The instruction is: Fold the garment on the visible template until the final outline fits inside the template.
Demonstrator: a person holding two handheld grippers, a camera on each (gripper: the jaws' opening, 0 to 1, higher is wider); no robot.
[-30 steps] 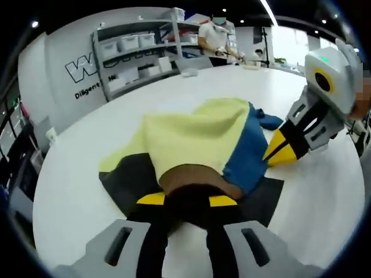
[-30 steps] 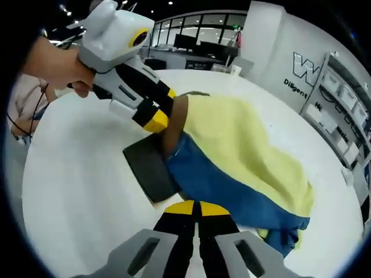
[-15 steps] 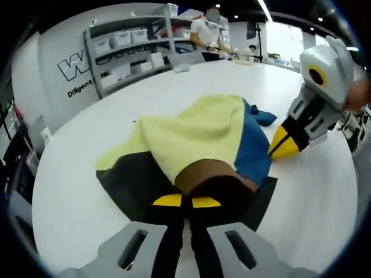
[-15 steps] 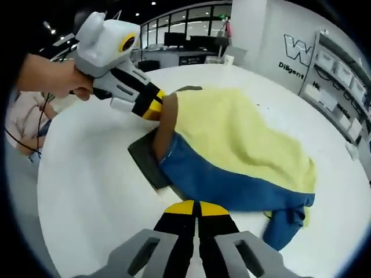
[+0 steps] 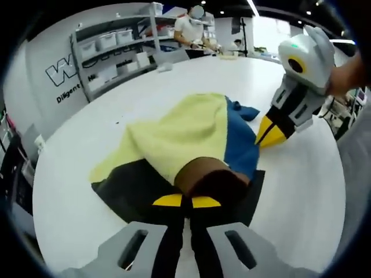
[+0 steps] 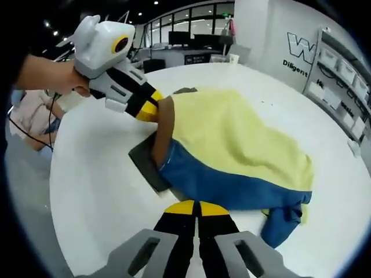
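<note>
Yellow-tipped and pressed together, the left tongs (image 5: 186, 201) pinch the brown waistband edge of the garment (image 5: 191, 136) right at the near rim of the dark template (image 5: 130, 188); in the right gripper view those same tongs show clamped on the brown edge. The right tongs (image 6: 197, 208) are also together at the blue hem, though whether cloth is actually caught between them I cannot tell. Beyond the tips, the yellow-and-blue garment lies in a loose heap across the white counter (image 5: 75, 208), its far blue end spilling well past the template. Judging by this, a fold is in hand; next, both edges want carrying over and laying within the dark outline. Shelving (image 5: 116, 49) stands farther back.
</note>
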